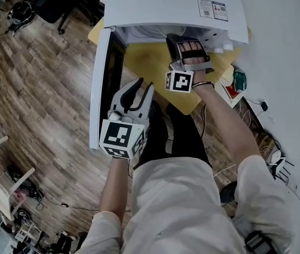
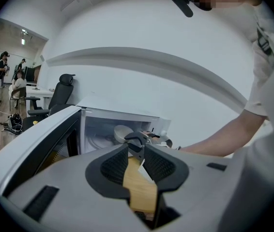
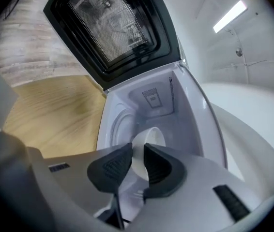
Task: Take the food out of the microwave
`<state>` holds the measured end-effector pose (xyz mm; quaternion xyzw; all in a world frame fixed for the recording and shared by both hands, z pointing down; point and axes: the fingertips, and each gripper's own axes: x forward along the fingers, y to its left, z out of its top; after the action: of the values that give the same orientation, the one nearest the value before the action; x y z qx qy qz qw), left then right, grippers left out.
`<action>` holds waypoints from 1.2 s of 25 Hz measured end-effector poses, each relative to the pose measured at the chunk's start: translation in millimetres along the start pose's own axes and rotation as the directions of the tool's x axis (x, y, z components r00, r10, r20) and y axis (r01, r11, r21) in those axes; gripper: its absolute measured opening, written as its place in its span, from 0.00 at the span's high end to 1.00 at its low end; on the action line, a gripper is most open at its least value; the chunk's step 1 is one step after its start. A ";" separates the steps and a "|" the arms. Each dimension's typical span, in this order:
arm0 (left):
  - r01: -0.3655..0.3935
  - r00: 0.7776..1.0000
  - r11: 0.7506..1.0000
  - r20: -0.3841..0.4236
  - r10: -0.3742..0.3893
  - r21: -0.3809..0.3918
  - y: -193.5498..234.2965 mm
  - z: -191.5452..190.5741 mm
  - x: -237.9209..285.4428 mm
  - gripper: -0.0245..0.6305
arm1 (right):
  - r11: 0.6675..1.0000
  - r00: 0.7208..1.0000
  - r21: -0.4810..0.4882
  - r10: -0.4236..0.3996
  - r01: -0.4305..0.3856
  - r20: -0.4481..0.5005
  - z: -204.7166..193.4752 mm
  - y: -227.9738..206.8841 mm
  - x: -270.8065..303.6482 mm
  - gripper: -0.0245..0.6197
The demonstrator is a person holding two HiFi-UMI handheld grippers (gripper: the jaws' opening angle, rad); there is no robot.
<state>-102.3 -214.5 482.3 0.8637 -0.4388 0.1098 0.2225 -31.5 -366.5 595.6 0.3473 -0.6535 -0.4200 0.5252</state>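
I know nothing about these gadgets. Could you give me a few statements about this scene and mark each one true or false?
1. The microwave has its door swung open. True.
2. The right claw reaches into the microwave and grips the rim of a white bowl. True.
3. The left claw grips the bowl too. False: it is outside the microwave, near the open door, with nothing between its jaws.
4. The microwave stands on the floor. False: it sits on a wooden table.
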 end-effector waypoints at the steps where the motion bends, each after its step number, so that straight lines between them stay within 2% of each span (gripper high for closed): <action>1: 0.002 1.000 1.000 0.002 -0.002 0.003 -1.5 1.5 -1.8 0.82 | 1.000 1.000 0.007 0.003 -0.003 0.002 1.0 -1.9 -5.3 0.84; 13: 0.014 1.000 1.000 0.006 -0.014 0.005 -18.7 6.5 -13.2 0.82 | 0.998 0.999 0.052 0.035 -0.037 0.026 1.3 -15.8 -69.7 0.85; 24: 0.023 1.000 0.999 -0.008 -0.023 0.031 -43.4 11.1 -0.4 0.82 | 0.993 0.996 0.089 0.077 -0.082 0.054 -18.3 -8.2 -120.7 0.86; 30: 0.015 1.000 0.999 0.000 -0.015 0.040 -68.5 15.0 -1.5 0.82 | 0.991 0.994 0.103 0.079 -0.087 0.080 -30.0 -28.2 -152.1 0.86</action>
<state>-48.0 -185.4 448.8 0.8713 -0.4299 0.1167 0.2058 29.7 -247.3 512.7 0.3310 -0.7085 -0.3752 0.4977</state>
